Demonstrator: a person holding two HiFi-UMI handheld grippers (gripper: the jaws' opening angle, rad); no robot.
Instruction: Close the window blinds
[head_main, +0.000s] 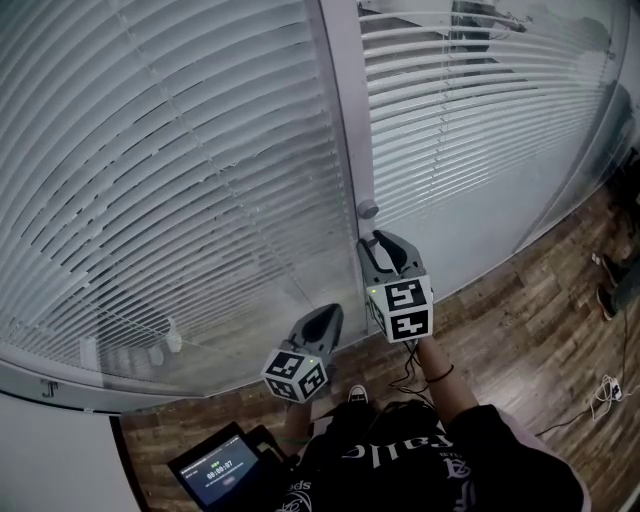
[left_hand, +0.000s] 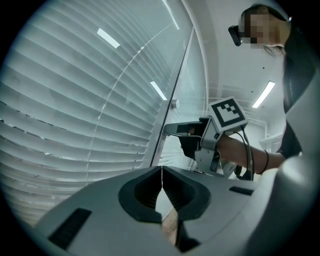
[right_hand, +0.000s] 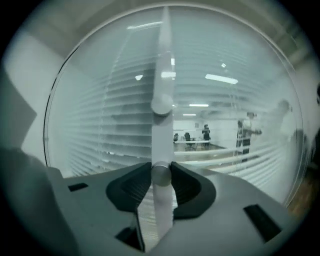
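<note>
White slatted blinds (head_main: 170, 170) hang behind glass on both sides of a grey upright frame post (head_main: 345, 120). The right-hand blinds (head_main: 470, 110) have slats tilted enough to show a room beyond. A round metal knob (right_hand: 160, 175) on the post sits between the pads of my right gripper (right_hand: 160, 172), which is shut on it. A second knob (right_hand: 161, 106) is higher on the post, just above my right gripper (head_main: 385, 238). My left gripper (head_main: 328, 312) hangs lower and to the left, shut with nothing in it, apart from the glass.
A wooden floor (head_main: 530, 340) runs along the foot of the glass wall. A small screen (head_main: 222, 467) sits at the bottom left. Cables (head_main: 605, 390) and shoes (head_main: 610, 290) lie on the floor at the right. Small white objects (head_main: 170, 340) stand behind the glass at lower left.
</note>
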